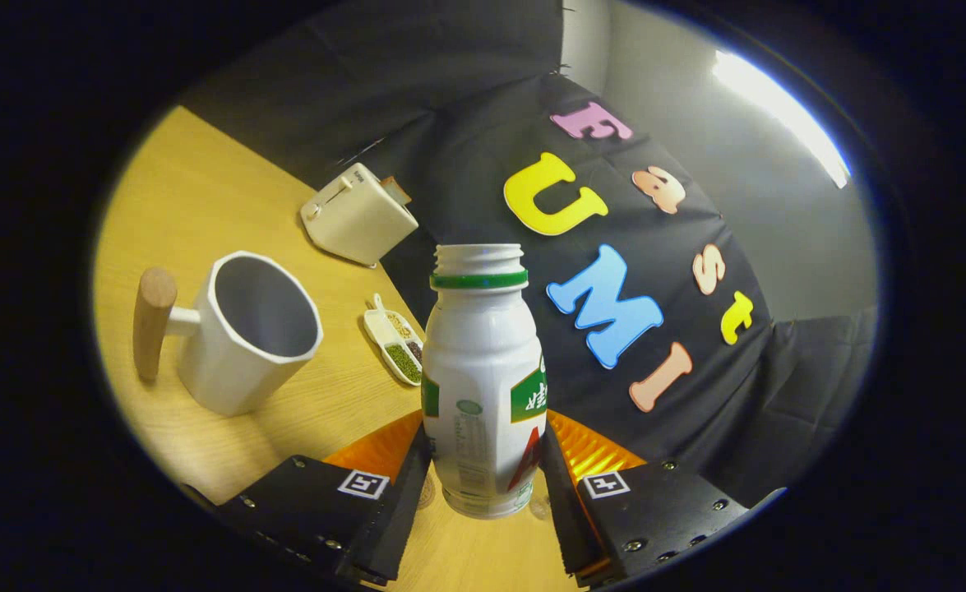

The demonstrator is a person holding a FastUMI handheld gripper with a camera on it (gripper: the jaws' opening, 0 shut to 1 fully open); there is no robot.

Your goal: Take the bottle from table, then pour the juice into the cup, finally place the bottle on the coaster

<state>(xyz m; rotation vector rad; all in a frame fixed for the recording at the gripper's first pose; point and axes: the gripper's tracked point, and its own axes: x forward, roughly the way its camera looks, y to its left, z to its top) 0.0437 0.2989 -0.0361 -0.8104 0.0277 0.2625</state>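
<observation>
The claw [483,473] is closed on the bottle [480,386], one finger pressed against each side of its lower body, so the white bottle stands between the fingers and rises ahead of them. The bottle has no cap — its threaded neck is open, with a green ring just beneath the threads and a green-and-red label wrapped around the body. Its base shows above the wooden tabletop [203,197], and whether it touches the wood or hangs just clear of it cannot be told. The whole scene appears tilted in this view, the tabletop sloping up and away to the left of the fingers. To the left of the bottle and well apart from it stands the cup [248,333], a white faceted mug with a wooden handle sticking out on the side away from the bottle; its mouth faces the camera and the inside looks bare, though the bottom is shadowed. Between cup and bottle, a little farther back, lies a small white divided dish [395,339] holding green and brownish grains in separate compartments. Beyond that, near the edge of the tabletop where the black cloth wall begins, sits a cream-coloured toaster [358,215] with something brown poking out of its slot.
</observation>
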